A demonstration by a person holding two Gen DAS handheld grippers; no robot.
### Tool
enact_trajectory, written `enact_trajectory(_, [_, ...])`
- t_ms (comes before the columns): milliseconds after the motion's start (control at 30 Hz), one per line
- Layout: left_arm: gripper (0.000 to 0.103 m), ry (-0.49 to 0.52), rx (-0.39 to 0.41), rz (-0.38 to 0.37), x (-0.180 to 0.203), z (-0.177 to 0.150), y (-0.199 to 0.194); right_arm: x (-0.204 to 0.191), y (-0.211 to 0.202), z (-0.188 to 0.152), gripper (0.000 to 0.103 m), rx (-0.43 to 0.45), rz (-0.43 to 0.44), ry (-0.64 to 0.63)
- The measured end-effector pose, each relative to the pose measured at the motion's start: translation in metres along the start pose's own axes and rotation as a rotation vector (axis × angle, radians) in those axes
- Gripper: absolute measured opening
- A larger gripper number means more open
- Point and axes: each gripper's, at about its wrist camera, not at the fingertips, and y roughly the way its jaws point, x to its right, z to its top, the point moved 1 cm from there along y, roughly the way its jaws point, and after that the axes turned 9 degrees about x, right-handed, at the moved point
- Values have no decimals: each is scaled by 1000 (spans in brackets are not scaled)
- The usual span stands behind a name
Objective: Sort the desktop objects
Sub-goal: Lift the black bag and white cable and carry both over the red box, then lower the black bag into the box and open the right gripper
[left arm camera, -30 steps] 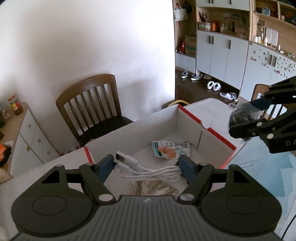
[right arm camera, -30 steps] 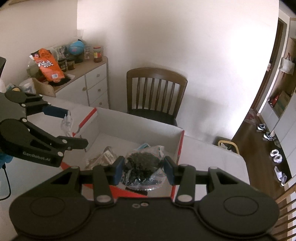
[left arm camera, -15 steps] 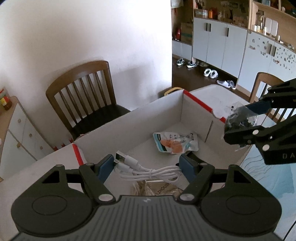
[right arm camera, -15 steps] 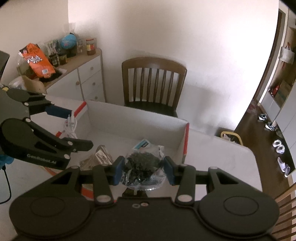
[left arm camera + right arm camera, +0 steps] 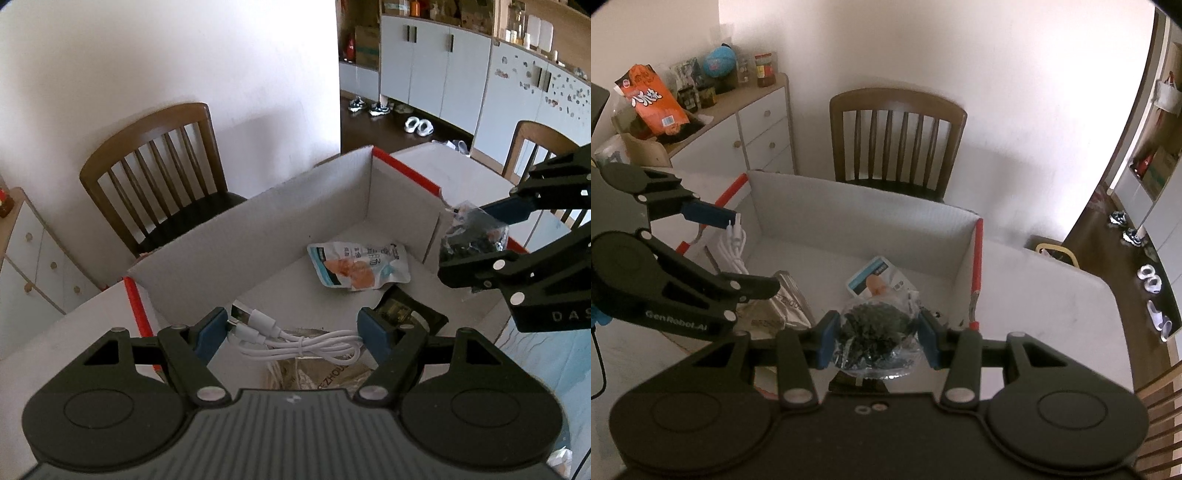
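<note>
The left tool pinches a bundled white cable between its blue pads, the plugs lying against the left pad, and holds it above the near left part of the open white cardboard box. Right under that cable lies a crinkled clear packet with print on it, and just beyond the right pad sits a dark flat packet, though glare keeps me from telling what it is. Farther ahead and to the right of the left tool, a white snack pouch with an orange picture lies flat on the box floor. The right tool is closed on a clear bag of dark pieces, held over the box's near right corner, with the same pouch just ahead of it and the red-edged flap to its right on the tabletop
</note>
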Motion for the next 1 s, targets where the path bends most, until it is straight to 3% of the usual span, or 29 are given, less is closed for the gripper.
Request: enact_trajectory(1000, [77,66,-116,-19,9,-17,38,-10,51,-22,45,-97,23,-46])
